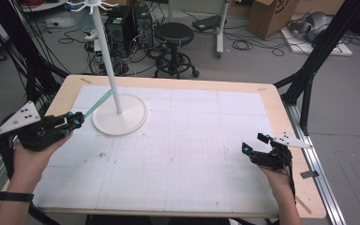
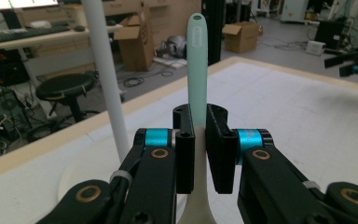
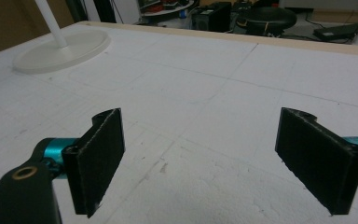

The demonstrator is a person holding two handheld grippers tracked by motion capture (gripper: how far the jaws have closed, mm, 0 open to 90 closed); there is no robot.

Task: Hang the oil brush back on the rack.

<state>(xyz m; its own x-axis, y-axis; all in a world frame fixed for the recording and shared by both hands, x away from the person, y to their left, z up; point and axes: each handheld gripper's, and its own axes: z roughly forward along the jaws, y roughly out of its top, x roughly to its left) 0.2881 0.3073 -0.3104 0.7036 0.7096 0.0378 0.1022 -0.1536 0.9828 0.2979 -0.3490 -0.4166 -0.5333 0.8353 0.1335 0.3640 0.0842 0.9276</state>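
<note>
My left gripper hovers above the table's left edge, shut on a long pale green utensil handle that points toward the white stand. In the left gripper view the handle rises between the pads of that gripper, with a hole at its tip and a whitish end below. The white stand has a round base and a tall pole with hooks on top; in the left gripper view the pole is just left of the handle. My right gripper rests low at the table's right side, open, with nothing between its fingers.
The white gridded mat covers the wooden table. Behind the table stand a black stool, computer towers and cables on the floor. A cardboard box sits at the back right. Black frame legs flank both sides.
</note>
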